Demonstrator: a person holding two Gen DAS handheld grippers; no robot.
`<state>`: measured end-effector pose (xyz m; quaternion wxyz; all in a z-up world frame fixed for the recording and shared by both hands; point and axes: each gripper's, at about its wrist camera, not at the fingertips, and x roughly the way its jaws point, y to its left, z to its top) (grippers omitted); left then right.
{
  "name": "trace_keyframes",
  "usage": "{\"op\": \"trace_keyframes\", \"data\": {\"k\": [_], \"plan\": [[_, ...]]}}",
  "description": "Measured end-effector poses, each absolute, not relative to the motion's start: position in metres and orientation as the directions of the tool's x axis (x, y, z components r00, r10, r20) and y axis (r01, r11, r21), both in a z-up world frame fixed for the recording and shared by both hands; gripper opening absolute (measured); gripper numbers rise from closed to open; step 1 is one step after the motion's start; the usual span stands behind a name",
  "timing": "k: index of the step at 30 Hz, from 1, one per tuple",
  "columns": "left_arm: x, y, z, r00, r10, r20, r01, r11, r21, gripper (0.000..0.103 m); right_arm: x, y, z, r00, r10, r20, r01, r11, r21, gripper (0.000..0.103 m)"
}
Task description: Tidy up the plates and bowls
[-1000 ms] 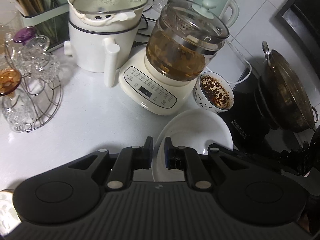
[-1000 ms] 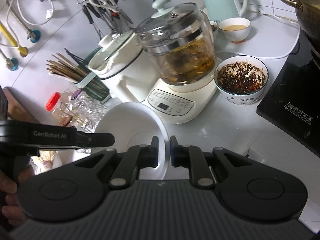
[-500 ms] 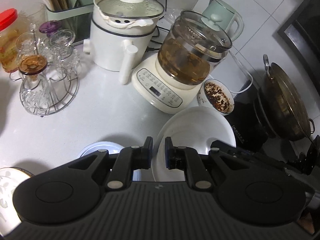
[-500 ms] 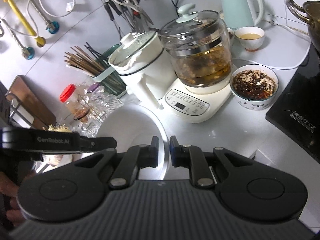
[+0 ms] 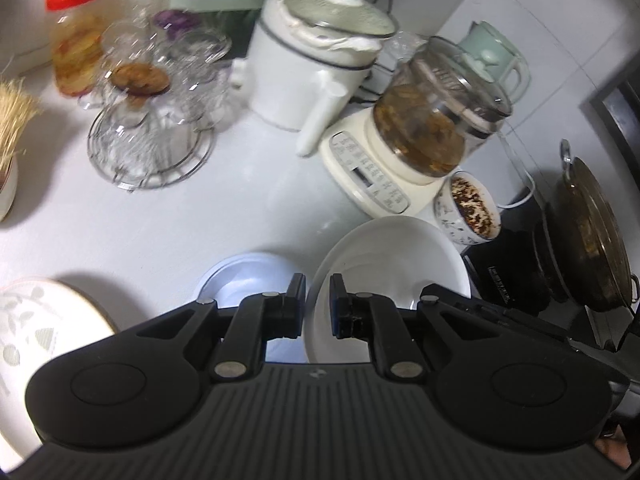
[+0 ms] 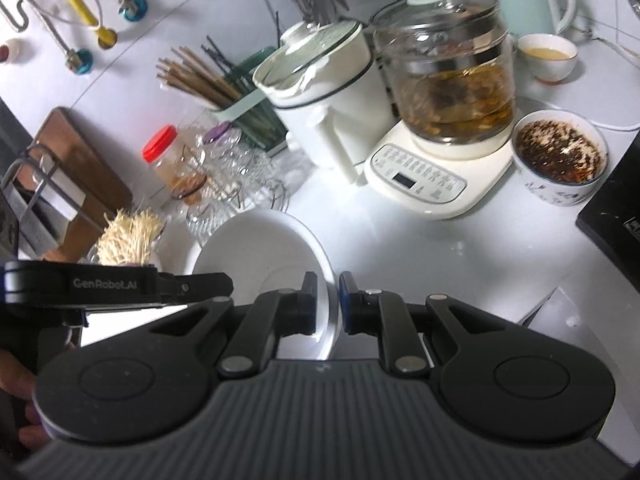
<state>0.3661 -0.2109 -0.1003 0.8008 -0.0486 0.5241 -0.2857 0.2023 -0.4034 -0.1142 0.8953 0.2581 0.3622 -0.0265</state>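
Note:
Both grippers hold the same large white plate, tilted above the counter. My left gripper (image 5: 317, 304) is shut on the plate's (image 5: 388, 264) near rim. My right gripper (image 6: 328, 304) is shut on the plate's (image 6: 256, 248) opposite rim, and the left gripper (image 6: 120, 286) shows at the left there. Below the plate a pale blue bowl (image 5: 248, 280) stands on the counter. A white plate with a leaf pattern (image 5: 44, 320) lies at the lower left.
A tea maker (image 5: 420, 144), a white electric pot (image 5: 312, 68), a glass rack (image 5: 152, 120), a red-lidded jar (image 5: 76, 32) and a bowl of chili flakes (image 5: 472, 208) stand on the counter. A black induction hob with a wok (image 5: 588, 232) is at the right.
Both grippers have lifted and moved left with the white plate. The blue bowl and the patterned plate have come into the left wrist view.

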Motion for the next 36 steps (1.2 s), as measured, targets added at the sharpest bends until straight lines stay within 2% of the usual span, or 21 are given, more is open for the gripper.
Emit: {"op": "trace_keyframes", "data": {"k": [12,26,32,33,34,35,36], "plan": [[0.38,-0.175,-0.13,0.275,-0.454,-0.848,0.308,0.877,-0.369,0.013,0.233,-0.374,-0.136,0.667,0.197,-0.719,0.198,0.883,0.425,0.016],[0.402,-0.159,-0.165,0.22,-0.41,-0.885,0.291,0.894,-0.341,0.013,0.262,-0.353,-0.162,0.622,0.215,-0.753,0.182,0.895,0.406,0.016],[0.404,-0.154,-0.163,0.231,-0.393,-0.89,0.279,0.903,-0.326,0.013,0.266,-0.356,-0.162,0.619,0.22,-0.754,0.189,0.89,0.415,0.016],[0.404,-0.152,-0.161,0.232,-0.39,-0.891,0.274,0.905,-0.324,0.015,0.266,-0.357,-0.16,0.62,0.213,-0.755,0.194,0.891,0.41,0.024],[0.405,-0.151,-0.16,0.235,-0.385,-0.892,0.272,0.907,-0.32,0.021,0.265,-0.358,-0.159,0.626,0.207,-0.752,0.197,0.891,0.409,0.043],[0.405,-0.15,-0.157,0.241,-0.38,-0.893,0.272,0.91,-0.313,0.032,0.263,-0.36,-0.157,0.637,0.208,-0.742,0.197,0.887,0.418,0.052],[0.404,-0.149,-0.155,0.25,-0.375,-0.893,0.273,0.912,-0.306,0.037,0.261,-0.361,-0.155,0.65,0.211,-0.73,0.195,0.883,0.428,0.061]]}}
